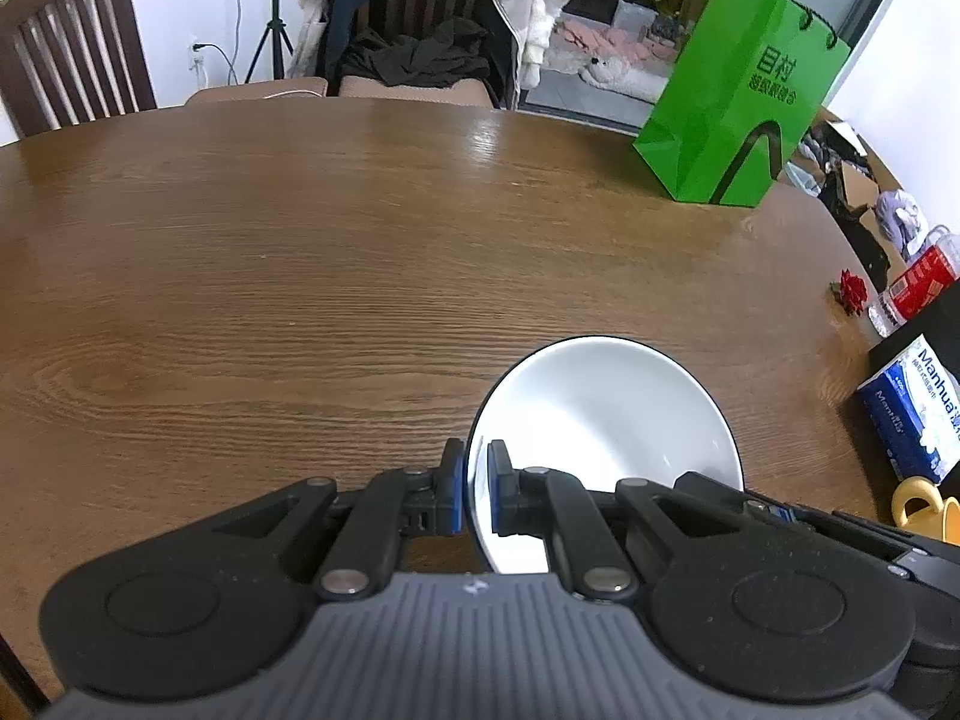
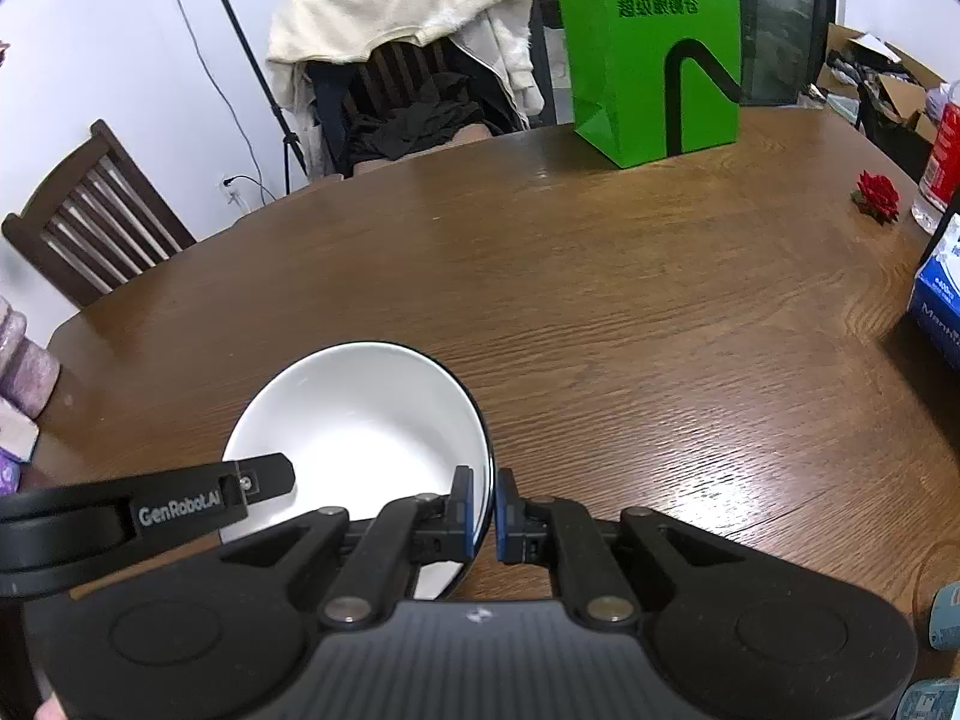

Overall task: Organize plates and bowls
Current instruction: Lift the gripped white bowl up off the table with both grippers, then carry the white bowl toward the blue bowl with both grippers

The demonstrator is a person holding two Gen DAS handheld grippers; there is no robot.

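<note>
Between the blue pads: the rim of one white bowl (image 1: 606, 414), pinched from both sides.
Left hand-held gripper (image 1: 476, 489): jaws clamped on the bowl's left rim, one pad inside the bowl and one outside.
Right hand-held gripper (image 2: 482, 516): jaws clamped on the bowl's right rim in the same way, inner pad over the white interior, outer pad over the wood.
Other gripper in view: the right-wrist camera shows the left one's black arm with "GenRobot.AI" lettering reaching over the bowl's left edge.
Bowl: white inside with a thin dark edge line, empty, tipped a little toward the cameras; it seems held just clear of the desk (image 1: 300, 276), though the view from behind the jaws does not settle whether its base touches.
Desk: brown wood grain, rounded edge, bare across its middle.
Far side: a green paper bag (image 2: 654, 54) stands upright on the desk.
Right edge: a small red flower (image 2: 878, 195) lies on the wood, near a blue tissue pack (image 1: 915, 414) and a red-labelled bottle (image 1: 921, 282); a yellow mug (image 1: 921, 507) sits close to the pack.
Beyond the desk: a slatted wooden chair (image 2: 90, 222) on the left, and another chair draped in a cream garment (image 2: 402, 18).
</note>
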